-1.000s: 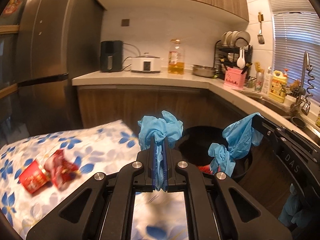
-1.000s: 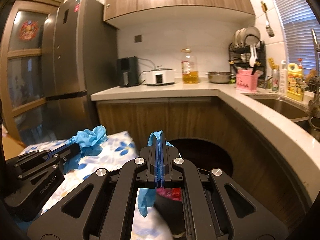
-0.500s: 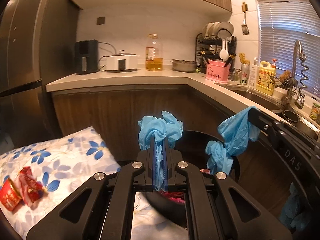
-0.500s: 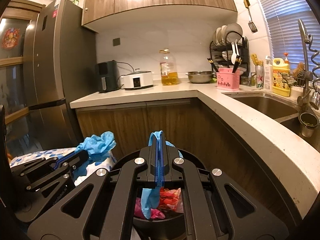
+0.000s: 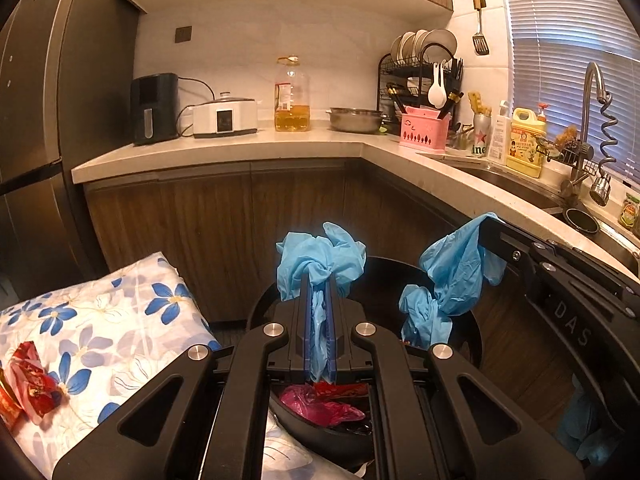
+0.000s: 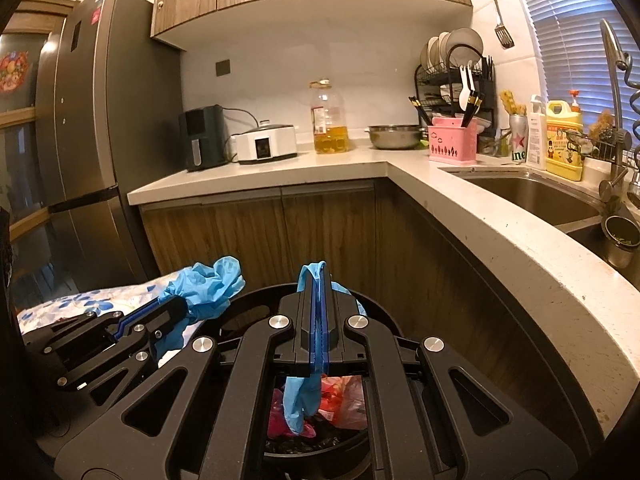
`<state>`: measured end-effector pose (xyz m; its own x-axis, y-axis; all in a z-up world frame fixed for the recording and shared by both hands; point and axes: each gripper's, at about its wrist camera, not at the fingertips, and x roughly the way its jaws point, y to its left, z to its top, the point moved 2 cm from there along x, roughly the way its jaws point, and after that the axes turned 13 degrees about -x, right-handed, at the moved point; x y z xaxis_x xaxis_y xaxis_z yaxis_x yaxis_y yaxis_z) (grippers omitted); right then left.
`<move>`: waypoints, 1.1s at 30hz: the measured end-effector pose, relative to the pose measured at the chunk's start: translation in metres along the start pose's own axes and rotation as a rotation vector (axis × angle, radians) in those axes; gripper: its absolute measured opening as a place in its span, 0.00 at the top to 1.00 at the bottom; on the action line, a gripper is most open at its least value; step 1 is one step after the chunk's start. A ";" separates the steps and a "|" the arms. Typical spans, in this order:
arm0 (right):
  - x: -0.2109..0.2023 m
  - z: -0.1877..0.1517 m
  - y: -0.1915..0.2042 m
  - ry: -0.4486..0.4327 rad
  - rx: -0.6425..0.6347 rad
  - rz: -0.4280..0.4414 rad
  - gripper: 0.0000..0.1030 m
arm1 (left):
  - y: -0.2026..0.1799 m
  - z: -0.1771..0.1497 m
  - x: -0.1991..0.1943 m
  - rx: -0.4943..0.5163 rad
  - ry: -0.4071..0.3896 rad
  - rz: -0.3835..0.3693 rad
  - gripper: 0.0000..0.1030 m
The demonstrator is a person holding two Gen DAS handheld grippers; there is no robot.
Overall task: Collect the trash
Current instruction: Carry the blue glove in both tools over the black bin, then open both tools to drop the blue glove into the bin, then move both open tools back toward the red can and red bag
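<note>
My left gripper [image 5: 319,280] is shut on a crumpled blue glove [image 5: 320,258] that bunches above its tips. My right gripper [image 6: 316,280] is shut on a second blue glove [image 6: 300,396], whose fingers dangle below the jaws. Both hang over a round black trash bin [image 5: 468,320] [image 6: 372,306] beside the wooden cabinets. Pink and red wrappers [image 5: 320,402] [image 6: 340,400] lie inside it. In the left wrist view the right gripper [image 5: 486,226] shows at the right with its glove [image 5: 452,276]. In the right wrist view the left gripper [image 6: 180,306] shows at the left with its glove [image 6: 212,284].
A table with a blue-flowered cloth [image 5: 120,320] stands left of the bin, with red crumpled wrappers [image 5: 28,384] at its left edge. A pale counter [image 6: 500,248] curves around the right with a sink [image 6: 532,196]. A dark fridge [image 6: 80,140] stands at the left.
Both grippers have travelled right from over the flowered table to above the bin, still clamping the gloves. The bin's contents have come into view under the jaws.
</note>
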<state>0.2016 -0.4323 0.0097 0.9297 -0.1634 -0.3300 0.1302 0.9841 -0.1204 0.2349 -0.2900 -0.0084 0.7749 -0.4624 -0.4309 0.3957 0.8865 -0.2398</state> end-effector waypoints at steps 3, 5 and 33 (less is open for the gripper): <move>0.004 -0.001 -0.001 0.007 0.004 0.000 0.98 | 0.001 0.000 0.002 0.000 0.005 0.000 0.94; 0.006 -0.003 -0.001 0.013 0.005 0.001 0.98 | 0.002 -0.001 0.004 -0.002 0.009 -0.001 0.94; 0.001 -0.021 -0.006 0.043 0.040 -0.060 0.22 | 0.042 -0.023 -0.015 -0.034 -0.023 0.082 0.05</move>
<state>0.1948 -0.4403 -0.0097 0.9044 -0.2241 -0.3632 0.1998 0.9743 -0.1035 0.2286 -0.2464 -0.0319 0.8151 -0.3874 -0.4307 0.3139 0.9202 -0.2337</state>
